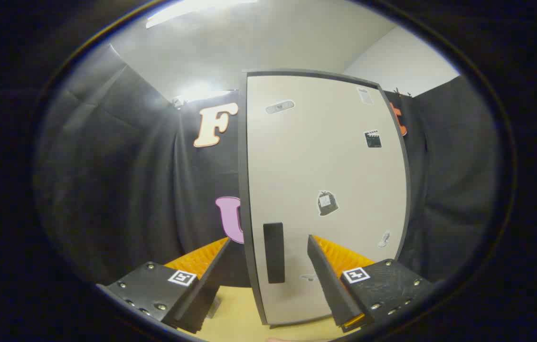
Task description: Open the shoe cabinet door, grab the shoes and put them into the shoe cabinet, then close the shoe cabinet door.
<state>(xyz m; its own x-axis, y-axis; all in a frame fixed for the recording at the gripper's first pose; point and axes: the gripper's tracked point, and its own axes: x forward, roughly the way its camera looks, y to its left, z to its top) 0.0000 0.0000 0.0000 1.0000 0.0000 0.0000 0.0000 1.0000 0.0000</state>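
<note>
Black cloth wall [116, 190] hangs in loose folds round the booth, creased most at the corner; a further panel of it hangs on the opposite side. Above it, white ceiling [268, 42] with a long strip light [192, 10] glaring, and a second bright glare just over the top edge of the cloth; a plain white room wall [406, 59] meets the ceiling behind the cloth. Low down, a pale yellow wooden counter [235, 313] top, smooth and bare where it shows.
</note>
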